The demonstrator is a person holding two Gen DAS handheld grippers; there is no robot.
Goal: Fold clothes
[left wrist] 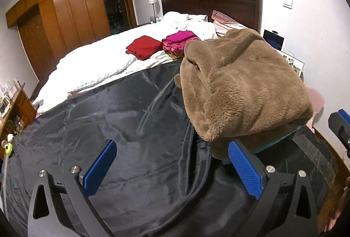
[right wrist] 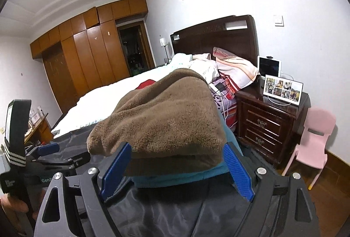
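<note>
Two wide-spread sets of fingers, the brown fleece (right wrist: 161, 110) just beyond the right gripper (right wrist: 177, 169), beside the left gripper (left wrist: 172, 169).

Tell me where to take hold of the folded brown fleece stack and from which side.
Grip the near thick folded edge of the brown fleece, together with the teal garment beneath it. Come in low from the foot of the bed, where the right tongs already straddle that edge, open. The edge is compact and overhangs slightly, so one pad could probably slide under while the other presses on top.
</note>
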